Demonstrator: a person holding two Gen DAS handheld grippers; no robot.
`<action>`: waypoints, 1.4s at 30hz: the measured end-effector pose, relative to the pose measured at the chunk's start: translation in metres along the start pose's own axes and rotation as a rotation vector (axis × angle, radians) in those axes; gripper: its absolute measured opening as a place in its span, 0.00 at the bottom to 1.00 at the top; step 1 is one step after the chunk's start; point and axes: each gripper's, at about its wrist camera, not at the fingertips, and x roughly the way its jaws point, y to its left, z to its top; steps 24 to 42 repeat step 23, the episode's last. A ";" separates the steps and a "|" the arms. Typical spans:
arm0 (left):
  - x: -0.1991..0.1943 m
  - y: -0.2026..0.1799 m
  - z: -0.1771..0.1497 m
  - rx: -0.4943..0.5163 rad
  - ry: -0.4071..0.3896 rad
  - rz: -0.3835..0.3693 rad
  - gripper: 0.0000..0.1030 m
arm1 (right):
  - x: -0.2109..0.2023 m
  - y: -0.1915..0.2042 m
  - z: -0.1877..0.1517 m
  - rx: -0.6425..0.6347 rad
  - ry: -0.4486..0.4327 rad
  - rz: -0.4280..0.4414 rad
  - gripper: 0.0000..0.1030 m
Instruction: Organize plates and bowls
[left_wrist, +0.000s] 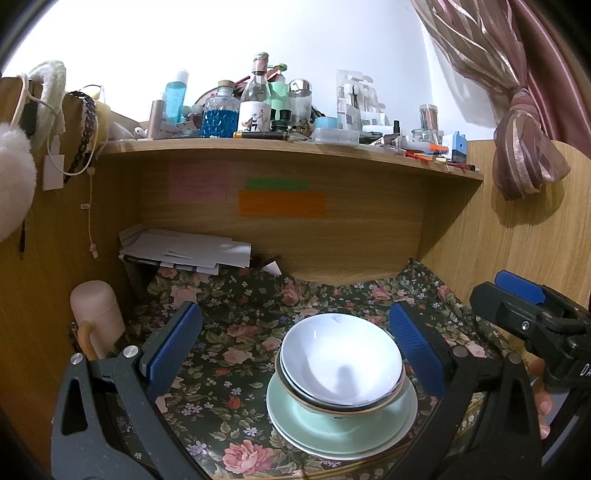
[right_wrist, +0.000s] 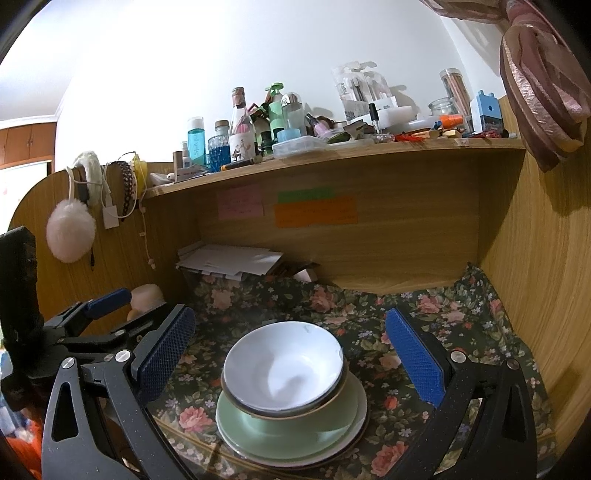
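A white bowl (left_wrist: 341, 363) sits nested in a darker-rimmed bowl, on a pale green plate (left_wrist: 340, 428) that lies on a white plate. The stack rests on the floral cloth near the desk's front edge; it also shows in the right wrist view (right_wrist: 284, 369), with the green plate (right_wrist: 291, 428) under it. My left gripper (left_wrist: 295, 347) is open and empty, with the stack just inside its right finger. My right gripper (right_wrist: 291, 354) is open and empty, held above and in front of the stack. It shows at the right edge of the left wrist view (left_wrist: 532, 310).
The floral cloth (left_wrist: 236, 325) covers the desk alcove. A pile of papers (left_wrist: 184, 251) lies at the back left. A pink cylindrical container (left_wrist: 96, 314) stands at the left wall. The shelf (left_wrist: 288, 151) above holds several bottles and jars. A curtain (left_wrist: 524, 110) hangs at the right.
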 end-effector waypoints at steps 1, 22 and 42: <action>0.001 0.001 0.000 -0.002 0.004 -0.003 1.00 | 0.000 0.000 0.000 -0.001 0.000 0.001 1.00; 0.011 0.009 0.000 -0.024 0.033 -0.026 1.00 | 0.007 -0.001 -0.001 0.003 0.009 0.014 1.00; 0.012 0.009 -0.001 -0.026 0.037 -0.029 1.00 | 0.008 -0.001 -0.001 0.003 0.009 0.012 1.00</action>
